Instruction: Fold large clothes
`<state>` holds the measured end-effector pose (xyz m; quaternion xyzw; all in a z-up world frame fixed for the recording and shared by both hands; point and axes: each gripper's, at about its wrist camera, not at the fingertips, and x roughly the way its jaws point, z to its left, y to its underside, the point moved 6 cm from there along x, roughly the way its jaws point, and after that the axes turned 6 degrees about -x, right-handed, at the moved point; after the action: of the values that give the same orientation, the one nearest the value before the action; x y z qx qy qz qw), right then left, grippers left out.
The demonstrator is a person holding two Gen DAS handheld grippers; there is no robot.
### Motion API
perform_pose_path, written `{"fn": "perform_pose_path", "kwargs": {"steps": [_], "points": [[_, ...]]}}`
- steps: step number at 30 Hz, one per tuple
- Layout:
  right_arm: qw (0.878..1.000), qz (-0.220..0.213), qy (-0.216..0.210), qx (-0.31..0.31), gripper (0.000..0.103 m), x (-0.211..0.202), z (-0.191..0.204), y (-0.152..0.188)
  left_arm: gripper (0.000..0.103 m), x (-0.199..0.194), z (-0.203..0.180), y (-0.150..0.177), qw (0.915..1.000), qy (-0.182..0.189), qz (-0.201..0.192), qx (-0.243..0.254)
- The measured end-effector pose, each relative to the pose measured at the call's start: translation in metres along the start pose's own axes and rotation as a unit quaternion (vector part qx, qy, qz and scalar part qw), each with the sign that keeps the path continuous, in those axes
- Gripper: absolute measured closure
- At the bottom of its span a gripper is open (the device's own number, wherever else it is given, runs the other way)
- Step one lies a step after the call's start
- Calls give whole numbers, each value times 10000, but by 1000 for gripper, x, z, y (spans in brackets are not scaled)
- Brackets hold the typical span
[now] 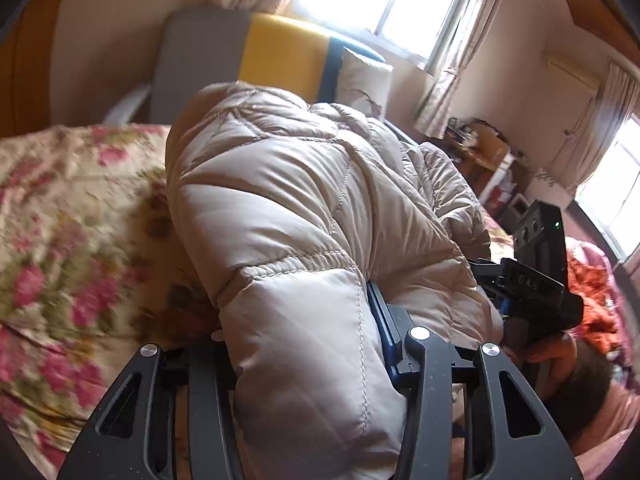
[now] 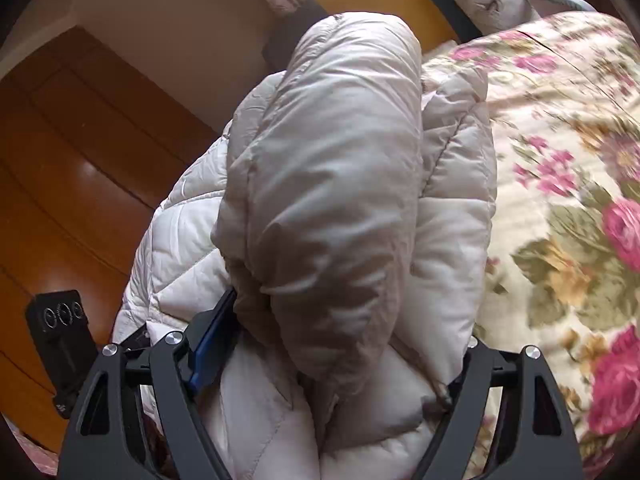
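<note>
Both grippers are clamped on the puffy beige quilted down jacket [image 1: 304,208]: left gripper [image 1: 316,356], right gripper [image 2: 332,364]. Jacket is bunched above the floral-quilted bed [image 1: 60,216]. Step judged: lifting for a fold. Next move needs spreading it flat; open bed lies beside the jacket.

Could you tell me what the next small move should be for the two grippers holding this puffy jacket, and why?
Probably carry the fold forward and lay it down on the floral bedspread. Both the left gripper and the right gripper are clamped on thick bunches of the beige down jacket, which stands lifted and doubled over above the bed, so lowering it flat seems the natural next step before letting go.
</note>
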<state>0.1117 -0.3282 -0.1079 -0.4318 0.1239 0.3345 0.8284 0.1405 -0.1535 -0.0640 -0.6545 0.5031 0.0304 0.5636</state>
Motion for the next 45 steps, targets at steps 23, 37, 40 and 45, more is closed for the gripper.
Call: {"fn": "perform_pose_path", "kwargs": {"steps": [23,37,40,45], "points": [[9916,19,355,-1247,24,185,66,-85,56,33,154,-87,9824,-1690,-744,-282],[9846,-637,1186,-1116,2,136,68,-105,8,25,178,-42,9707,-1762,-885,-1371],[9732,-828,1386,-1637,2,128,98,-132,8,10,176,-35,9671,-1740,-1012,-1553],[9460,-751,1938,-2486,2,174,136,-178,8,-12,178,-42,9569,-2035,-1332,-1585]]}}
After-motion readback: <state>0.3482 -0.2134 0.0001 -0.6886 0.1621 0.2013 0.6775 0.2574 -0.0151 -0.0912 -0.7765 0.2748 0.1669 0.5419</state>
